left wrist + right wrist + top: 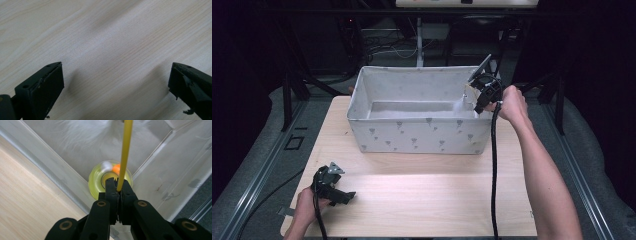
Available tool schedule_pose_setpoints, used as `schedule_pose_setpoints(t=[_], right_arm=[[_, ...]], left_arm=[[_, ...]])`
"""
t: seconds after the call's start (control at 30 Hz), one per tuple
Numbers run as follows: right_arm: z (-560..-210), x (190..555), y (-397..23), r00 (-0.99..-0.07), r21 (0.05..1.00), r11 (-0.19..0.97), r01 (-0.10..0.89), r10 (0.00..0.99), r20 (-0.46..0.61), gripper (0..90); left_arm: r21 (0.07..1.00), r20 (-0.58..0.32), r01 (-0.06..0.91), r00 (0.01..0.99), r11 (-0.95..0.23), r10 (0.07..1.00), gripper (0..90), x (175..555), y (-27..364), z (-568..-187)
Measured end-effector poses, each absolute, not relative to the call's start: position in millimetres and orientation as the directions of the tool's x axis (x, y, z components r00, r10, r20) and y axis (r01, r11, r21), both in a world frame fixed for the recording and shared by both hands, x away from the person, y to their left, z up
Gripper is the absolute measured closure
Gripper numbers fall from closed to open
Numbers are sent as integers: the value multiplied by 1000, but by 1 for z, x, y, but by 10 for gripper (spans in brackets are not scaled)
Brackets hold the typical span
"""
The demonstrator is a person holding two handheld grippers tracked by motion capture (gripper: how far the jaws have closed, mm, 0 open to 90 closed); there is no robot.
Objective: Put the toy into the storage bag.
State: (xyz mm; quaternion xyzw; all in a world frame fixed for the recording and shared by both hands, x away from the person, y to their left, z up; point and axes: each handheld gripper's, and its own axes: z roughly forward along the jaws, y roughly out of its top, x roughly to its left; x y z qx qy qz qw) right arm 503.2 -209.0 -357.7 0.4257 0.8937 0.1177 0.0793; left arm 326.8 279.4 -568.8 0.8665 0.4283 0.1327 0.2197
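The right gripper hangs over the near right corner of the fabric bin, its jaws pressed together on a thin yellow rod; in the right gripper view the rod rises from between the jaw tips, just right of centre, and runs straight up and out of the top of the picture; the pinch sits at the rod's lower end, so nearly all of its length lies beyond the tips; past the jaws, on the pale floor of the bin close to where two walls meet, lies a translucent yellow disc with a darker ring at its middle and a white ball and an orange ball on top, both blurred; whether the rod joins the disc I cannot tell; in the high view the right gripper shows at the bin's right end, gripped by the right hand, with its cable trailing down across the wooden table; the left gripper rests low at the table's near left corner in the left hand, well apart from the bin; in the left gripper view its jaws stand spread wide with bare wood grain between them.
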Motion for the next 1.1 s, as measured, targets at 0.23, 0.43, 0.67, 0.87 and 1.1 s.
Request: schedule_pose_setpoints(t=[0.23, 0.43, 0.67, 0.87, 1.1], right_arm=[[-375, 506, -211, -618, 242, 604, 759, 786, -22, 884], [-387, 509, -213, -603, 205, 589, 782, 798, 8, 881], [-376, 507, -219, -587, 235, 565, 791, 809, 28, 798], [-355, 500, -223, -576, 293, 544, 786, 817, 32, 681], [-332, 490, -223, -573, 361, 519, 775, 818, 55, 502]], left_arm=[[495, 42, 684, 598, -536, 801, 2, 327, 279, -569], [492, 43, 685, 597, -537, 801, 2, 327, 280, -569], [492, 42, 684, 599, -539, 799, 2, 327, 280, -569], [488, 43, 684, 601, -542, 798, 2, 327, 279, -570], [490, 45, 684, 599, -540, 800, 2, 327, 279, -570]])
